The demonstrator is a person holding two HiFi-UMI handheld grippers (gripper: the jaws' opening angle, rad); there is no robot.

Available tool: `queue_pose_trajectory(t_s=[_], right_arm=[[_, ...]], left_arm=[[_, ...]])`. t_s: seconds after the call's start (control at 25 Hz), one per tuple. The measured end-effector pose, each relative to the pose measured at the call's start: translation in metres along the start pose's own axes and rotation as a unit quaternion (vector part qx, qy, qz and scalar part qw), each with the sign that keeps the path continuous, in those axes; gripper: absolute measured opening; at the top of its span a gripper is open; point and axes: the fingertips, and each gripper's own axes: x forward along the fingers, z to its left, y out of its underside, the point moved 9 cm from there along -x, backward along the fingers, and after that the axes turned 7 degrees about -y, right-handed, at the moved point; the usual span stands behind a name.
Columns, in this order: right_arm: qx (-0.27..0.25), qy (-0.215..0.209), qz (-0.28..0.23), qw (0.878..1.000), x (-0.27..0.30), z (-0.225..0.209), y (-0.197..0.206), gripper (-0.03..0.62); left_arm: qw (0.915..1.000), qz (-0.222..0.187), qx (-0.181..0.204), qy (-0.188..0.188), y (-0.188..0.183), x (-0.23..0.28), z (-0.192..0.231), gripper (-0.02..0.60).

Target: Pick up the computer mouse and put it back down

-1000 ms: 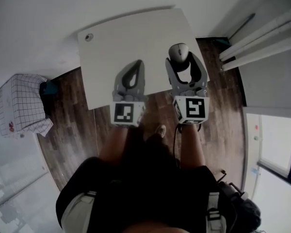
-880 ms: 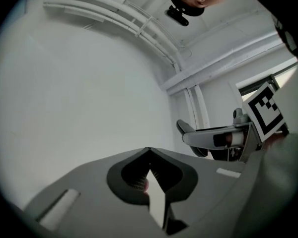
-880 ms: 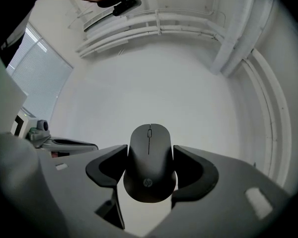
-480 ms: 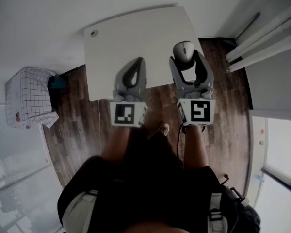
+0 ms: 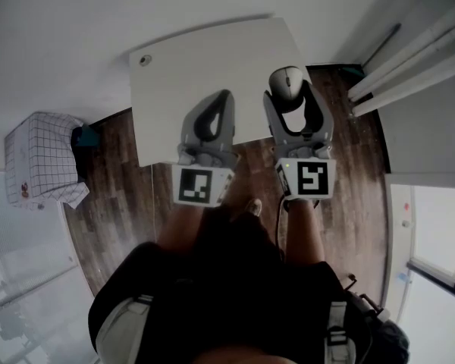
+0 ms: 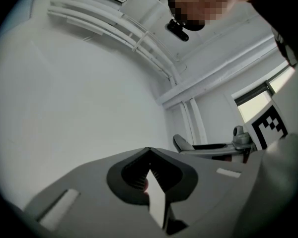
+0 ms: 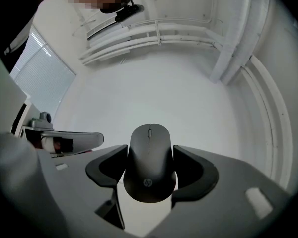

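Computer mouse sits clamped between the two pads of the right gripper, which press on its flanks with the jaws spread wide to its width. Its long axis runs along the line the gripper points: the scroll-wheel end faces away from the camera toward the upper frame, and the rounded end with the logo faces back toward the gripper body. In the right gripper view only white wall and pipes show behind it.

From the head view the mouse lies in the upper centre-right, over the right margin of the white table, close to the edge where the dark wood floor begins. Bare tabletop stretches to the upper left as far as a round grommet in the corner. Just left of the right gripper, the left gripper has its jaws drawn together, tips meeting, holding nothing. A checked basket stands well apart at the left edge.
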Motion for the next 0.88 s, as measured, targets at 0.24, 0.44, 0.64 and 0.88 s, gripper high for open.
queue_pose_trajectory(t_s=[0.24,0.44,0.64,0.88], right_arm=[[-0.001,0.002,-0.025,1.0,-0.006,0.011,-0.011,0.304],[-0.002,0.0,-0.02,1.0,-0.007,0.011,-0.012,0.304],[-0.004,0.0,-0.022,1.0,-0.007,0.011,-0.014,0.304],[-0.01,0.0,-0.024,1.0,-0.007,0.012,-0.019,0.304]], left_arm=[[0.9986,-0.031,0.041,-0.016,-0.026,-0.005,0.002,-0.001],[0.9984,-0.034,0.044,-0.011,-0.027,0.0,0.0,-0.002],[0.9982,-0.035,0.048,-0.006,-0.027,0.002,-0.002,-0.002],[0.998,-0.034,0.054,-0.003,-0.03,0.001,-0.003,-0.002]])
